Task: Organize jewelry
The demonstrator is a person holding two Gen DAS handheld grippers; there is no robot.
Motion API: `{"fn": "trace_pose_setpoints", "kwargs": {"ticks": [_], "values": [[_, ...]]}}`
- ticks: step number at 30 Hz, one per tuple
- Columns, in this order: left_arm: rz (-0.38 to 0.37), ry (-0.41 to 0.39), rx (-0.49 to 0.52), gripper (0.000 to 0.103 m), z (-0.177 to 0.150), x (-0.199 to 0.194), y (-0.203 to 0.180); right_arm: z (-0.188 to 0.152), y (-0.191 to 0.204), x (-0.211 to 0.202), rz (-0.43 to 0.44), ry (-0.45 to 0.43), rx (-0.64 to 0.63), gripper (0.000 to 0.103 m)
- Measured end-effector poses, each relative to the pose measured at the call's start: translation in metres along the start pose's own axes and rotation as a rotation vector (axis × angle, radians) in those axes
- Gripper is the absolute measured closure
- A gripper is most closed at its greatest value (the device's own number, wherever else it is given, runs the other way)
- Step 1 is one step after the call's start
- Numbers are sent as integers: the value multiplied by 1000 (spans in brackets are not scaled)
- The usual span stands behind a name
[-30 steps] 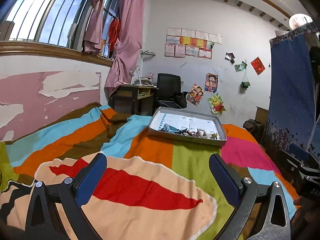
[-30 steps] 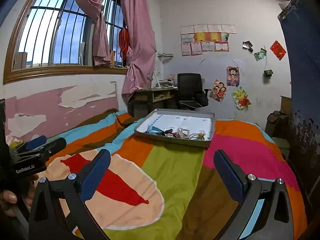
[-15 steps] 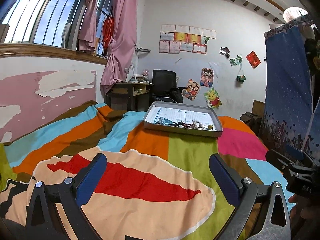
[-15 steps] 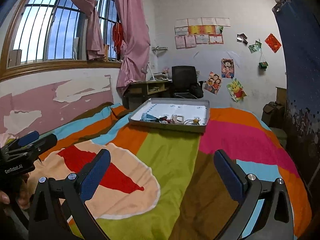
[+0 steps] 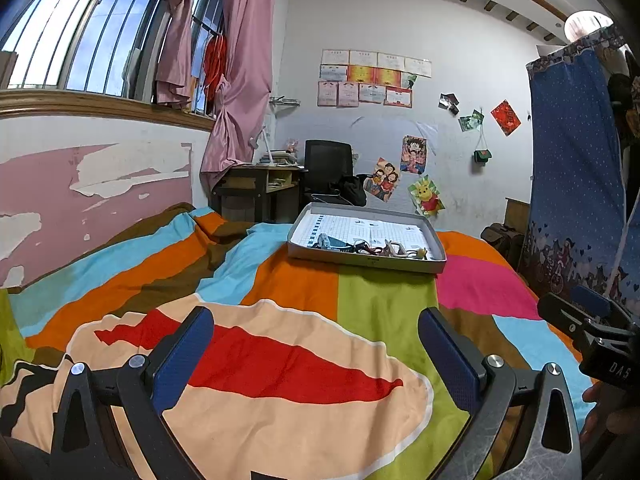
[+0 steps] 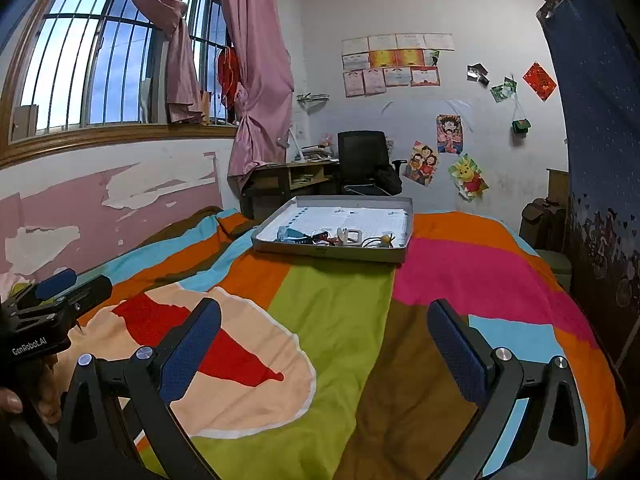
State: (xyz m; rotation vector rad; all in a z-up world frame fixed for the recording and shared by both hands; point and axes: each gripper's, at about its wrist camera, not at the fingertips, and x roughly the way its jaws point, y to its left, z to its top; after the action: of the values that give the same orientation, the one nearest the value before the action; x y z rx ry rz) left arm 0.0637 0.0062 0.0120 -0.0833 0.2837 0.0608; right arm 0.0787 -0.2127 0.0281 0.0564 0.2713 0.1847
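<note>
Left gripper (image 5: 316, 344): fingers spread wide, nothing between them. Right gripper (image 6: 324, 336): same, fingers released and empty. Both hover low over the striped bedspread (image 6: 336, 304), pointed at the tray (image 5: 400, 265).

Tray sits on the bed, well apart from both grippers, near the far end by the desk (image 6: 288, 176) and black chair (image 6: 362, 156). Jewelry (image 6: 336, 237) lies bunched along the tray's near edge; the gridded liner behind it is mostly bare.

Judgement: a loose cluster fits a sort that is pending and also one partly done with pieces elsewhere; cannot decide from here. Either way, both grippers are too far to work.

Approach notes: close the distance level, keep the fingers apart until one piece is isolated, pinch a single item at its stiffest part. The soft bed will give, so avoid pressing on the tray rim; the tray could tip or slide.

Hard to read: individual pieces. A blue item, something white and loop-shaped, a yellow bit, reddish strands; types and tangling unclear. Tray's near wall hides whatever lies right behind it. Liner markings illegible. A hand shows only at the frame edges.
</note>
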Motion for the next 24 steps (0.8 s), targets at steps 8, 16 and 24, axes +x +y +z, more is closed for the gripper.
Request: {"fn": "trace_pose_setpoints", "kwargs": {"ticks": [8, 16, 24], "values": [[-4, -6, 8, 0, 0, 0, 1, -1, 0, -1, -2, -4, -1, 1], [-6, -9, 14, 0, 1, -1, 1, -2, 2, -2, -1, -10, -9, 1], [-6, -9, 16, 0, 1, -1, 0, -2, 3, -2, -1, -10, -10, 1]]}}
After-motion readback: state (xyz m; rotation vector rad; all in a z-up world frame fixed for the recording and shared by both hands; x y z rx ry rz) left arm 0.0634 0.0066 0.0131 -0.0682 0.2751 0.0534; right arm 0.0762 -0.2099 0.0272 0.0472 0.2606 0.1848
